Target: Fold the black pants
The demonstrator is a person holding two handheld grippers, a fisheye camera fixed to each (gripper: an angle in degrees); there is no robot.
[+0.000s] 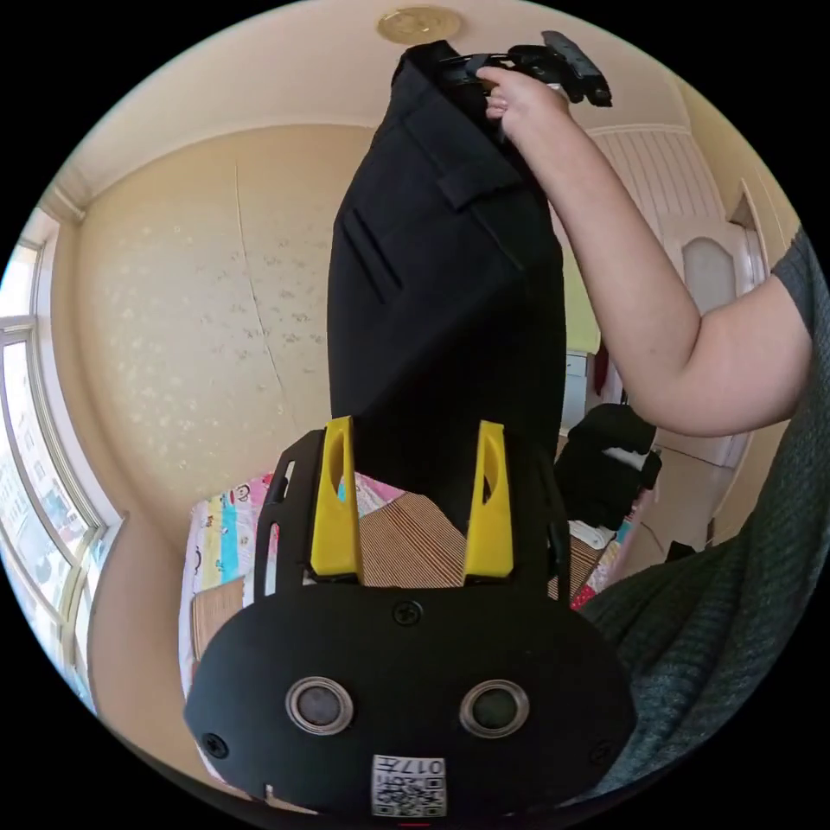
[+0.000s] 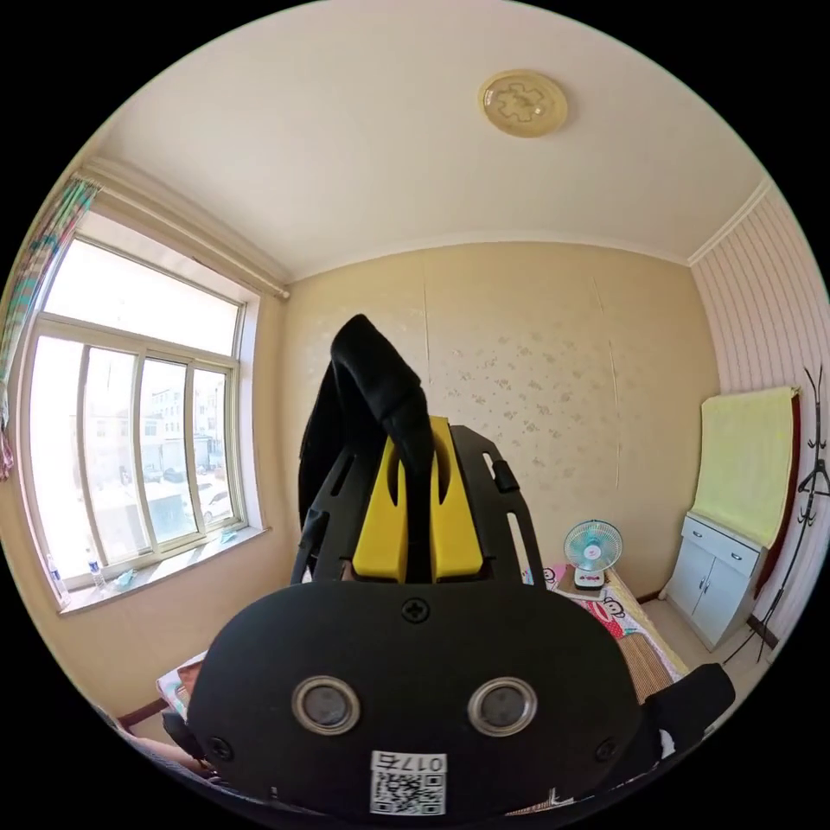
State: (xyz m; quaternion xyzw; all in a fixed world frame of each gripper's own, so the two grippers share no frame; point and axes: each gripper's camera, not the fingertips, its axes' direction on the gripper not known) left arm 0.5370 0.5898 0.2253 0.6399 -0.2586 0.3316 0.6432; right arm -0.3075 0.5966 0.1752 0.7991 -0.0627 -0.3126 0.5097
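Observation:
The black pants (image 1: 441, 285) hang full length in the air, waistband up, in the left gripper view. A person's hand (image 1: 519, 99) holds the right gripper (image 1: 458, 65) high, clamped on the waistband's top edge. My left gripper (image 1: 413, 484) is open, its yellow jaws wide apart at the lower part of the hanging pants, with the fabric just beyond them. In the right gripper view the right gripper (image 2: 418, 484) has its yellow jaws shut on a fold of the black pants (image 2: 372, 389), which stick up above the jaws and drape off to the left.
Below lies a bed with a colourful cartoon sheet (image 1: 225, 536) and a striped mat (image 1: 406, 545). A pile of dark clothes (image 1: 605, 467) sits beside it. A window (image 2: 130, 432), a small fan (image 2: 592, 553) and a white cabinet (image 2: 718, 571) line the walls.

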